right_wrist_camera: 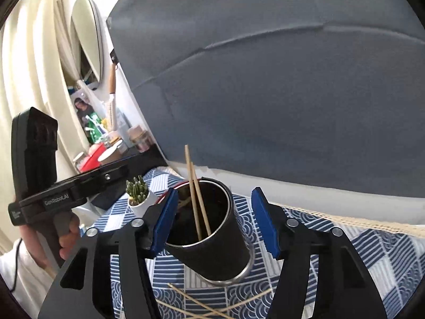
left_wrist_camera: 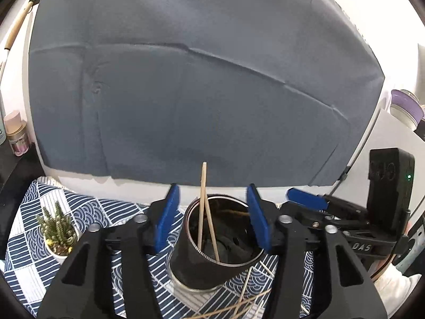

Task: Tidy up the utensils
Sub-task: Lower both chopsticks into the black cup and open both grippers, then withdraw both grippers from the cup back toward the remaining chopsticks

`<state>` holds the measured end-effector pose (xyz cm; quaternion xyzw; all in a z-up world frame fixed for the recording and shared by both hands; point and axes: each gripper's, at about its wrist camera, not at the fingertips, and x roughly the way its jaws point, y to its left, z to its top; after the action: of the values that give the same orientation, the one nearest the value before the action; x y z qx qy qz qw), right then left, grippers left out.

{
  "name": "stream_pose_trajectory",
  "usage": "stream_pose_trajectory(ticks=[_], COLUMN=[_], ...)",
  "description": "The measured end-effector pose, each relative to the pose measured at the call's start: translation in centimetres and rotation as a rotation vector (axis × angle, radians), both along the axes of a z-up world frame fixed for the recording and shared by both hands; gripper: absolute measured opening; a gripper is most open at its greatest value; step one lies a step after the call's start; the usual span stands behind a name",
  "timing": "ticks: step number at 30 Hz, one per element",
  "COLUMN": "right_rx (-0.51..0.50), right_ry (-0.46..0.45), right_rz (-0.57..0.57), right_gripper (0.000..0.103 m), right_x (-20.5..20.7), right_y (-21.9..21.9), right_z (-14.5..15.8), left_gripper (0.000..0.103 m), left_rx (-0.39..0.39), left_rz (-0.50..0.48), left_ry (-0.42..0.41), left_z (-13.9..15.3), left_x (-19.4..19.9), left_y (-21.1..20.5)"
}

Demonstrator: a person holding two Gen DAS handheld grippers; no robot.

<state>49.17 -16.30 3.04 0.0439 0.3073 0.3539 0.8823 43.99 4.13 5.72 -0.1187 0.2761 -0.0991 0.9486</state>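
Observation:
A black cup [left_wrist_camera: 204,268] with a steel rim stands on the blue patterned cloth [left_wrist_camera: 26,239]. Two thin wooden sticks [left_wrist_camera: 203,199] lean inside it, tips poking out. My left gripper [left_wrist_camera: 212,187] is open, its blue pads either side of the cup's mouth, touching neither the cup nor the sticks. In the right wrist view the same cup [right_wrist_camera: 223,252] and sticks [right_wrist_camera: 196,199] sit between the pads of my right gripper [right_wrist_camera: 215,191], which is also open and holds nothing. A finger [left_wrist_camera: 305,199] of the right gripper shows at the right of the left wrist view.
Several loose sticks [right_wrist_camera: 212,305] lie crossed on the cloth in front of the cup. A small cactus in a white pot [left_wrist_camera: 57,228] stands to the left. A grey-blue backdrop [left_wrist_camera: 199,93] rises behind. Jars [left_wrist_camera: 17,133] and a mirror [right_wrist_camera: 87,37] crowd the left side.

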Motion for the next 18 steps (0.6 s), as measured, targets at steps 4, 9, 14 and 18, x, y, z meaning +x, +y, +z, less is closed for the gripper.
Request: stream_pose_trajectory(ticks=[4, 9, 14, 18], right_rx=[-0.043, -0.092, -0.150, -0.188], right_ry=[-0.018, -0.037, -0.042, -0.034], right_rz=[-0.026, -0.074, -0.115, -0.158], right_gripper=[0.071, 0.085, 0.086, 0.087], right_x=[-1.1, -2.3, -3.2, -4.0], right_y=[-0.4, -0.9, -1.5, -2.6], right_z=[0.9, 2.0, 2.6, 2.8], left_gripper=[0.071, 0.083, 0.094, 0.096], left_rx=[0.012, 0.069, 0.072, 0.069], left_rz=[0.005, -0.022, -0.048, -0.076], left_ry=[0.023, 0.032, 0.049, 0.067], left_z=[0.4, 1.1, 0.8, 0.3], left_x=[-0.9, -1.6, -1.8, -1.7], left_y=[0.7, 1.2, 2.0, 2.2])
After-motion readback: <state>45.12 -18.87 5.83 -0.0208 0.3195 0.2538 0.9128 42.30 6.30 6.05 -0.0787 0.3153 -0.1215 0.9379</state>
